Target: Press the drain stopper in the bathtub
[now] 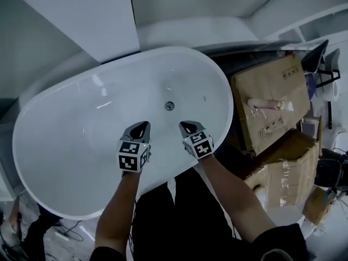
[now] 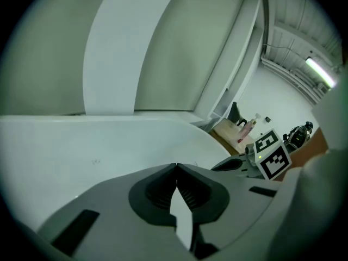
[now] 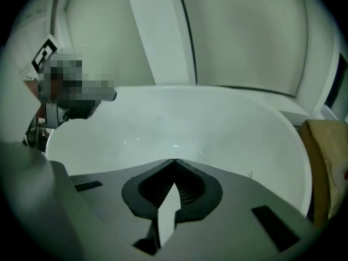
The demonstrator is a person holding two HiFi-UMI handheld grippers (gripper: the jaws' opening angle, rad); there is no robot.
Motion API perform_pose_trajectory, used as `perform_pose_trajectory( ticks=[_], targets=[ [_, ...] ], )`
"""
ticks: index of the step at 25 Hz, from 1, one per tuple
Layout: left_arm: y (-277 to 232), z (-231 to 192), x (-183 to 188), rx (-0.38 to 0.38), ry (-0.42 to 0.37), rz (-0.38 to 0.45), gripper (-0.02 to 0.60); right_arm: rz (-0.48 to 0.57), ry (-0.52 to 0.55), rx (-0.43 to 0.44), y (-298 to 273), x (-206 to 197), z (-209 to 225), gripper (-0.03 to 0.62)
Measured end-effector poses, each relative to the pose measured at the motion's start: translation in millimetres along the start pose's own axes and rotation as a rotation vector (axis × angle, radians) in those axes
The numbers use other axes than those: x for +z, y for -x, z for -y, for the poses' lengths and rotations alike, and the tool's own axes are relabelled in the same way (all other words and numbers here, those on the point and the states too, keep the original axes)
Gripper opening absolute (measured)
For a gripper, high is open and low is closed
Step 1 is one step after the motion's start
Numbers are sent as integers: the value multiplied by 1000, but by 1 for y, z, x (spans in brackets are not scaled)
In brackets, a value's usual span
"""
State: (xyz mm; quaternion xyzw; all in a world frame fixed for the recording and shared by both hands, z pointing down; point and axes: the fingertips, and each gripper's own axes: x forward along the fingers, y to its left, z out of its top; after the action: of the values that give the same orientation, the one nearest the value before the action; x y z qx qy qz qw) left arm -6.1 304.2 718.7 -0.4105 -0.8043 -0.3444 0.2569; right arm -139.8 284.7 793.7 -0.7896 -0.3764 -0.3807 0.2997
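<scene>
A white oval bathtub point(image 1: 65, 145) fills the head view. Its round metal drain stopper point(image 1: 169, 106) sits in the tub floor, just beyond both grippers. My left gripper point(image 1: 142, 125) hovers over the near side of the tub, shut, with nothing between its tips point(image 2: 176, 166). My right gripper point(image 1: 185, 126) is beside it, to the right, also shut and empty point(image 3: 174, 160). Both point towards the far wall of the tub. The drain is hidden in both gripper views.
Stacked cardboard boxes point(image 1: 272, 105) stand right of the tub, with a pinkish bottle point(image 1: 265, 104) lying on top. A black chair point(image 1: 319, 58) is behind them. White wall panels point(image 1: 81, 15) rise beyond the tub. Cables point(image 1: 65, 232) lie on the floor at lower left.
</scene>
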Motion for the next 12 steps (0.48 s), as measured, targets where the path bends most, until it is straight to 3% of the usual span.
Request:
perform_pose_trajectory(
  ticks=[5, 8, 12],
  targets=[
    [95, 38, 30, -11, -57, 37, 14, 127, -118, 1, 106, 23, -38, 14],
    [137, 43, 39, 11, -36, 71, 15, 162, -132, -7, 150, 28, -55, 14],
    [169, 59, 46, -8, -74, 88, 14, 223, -128, -26, 191, 47, -71, 14]
  ],
)
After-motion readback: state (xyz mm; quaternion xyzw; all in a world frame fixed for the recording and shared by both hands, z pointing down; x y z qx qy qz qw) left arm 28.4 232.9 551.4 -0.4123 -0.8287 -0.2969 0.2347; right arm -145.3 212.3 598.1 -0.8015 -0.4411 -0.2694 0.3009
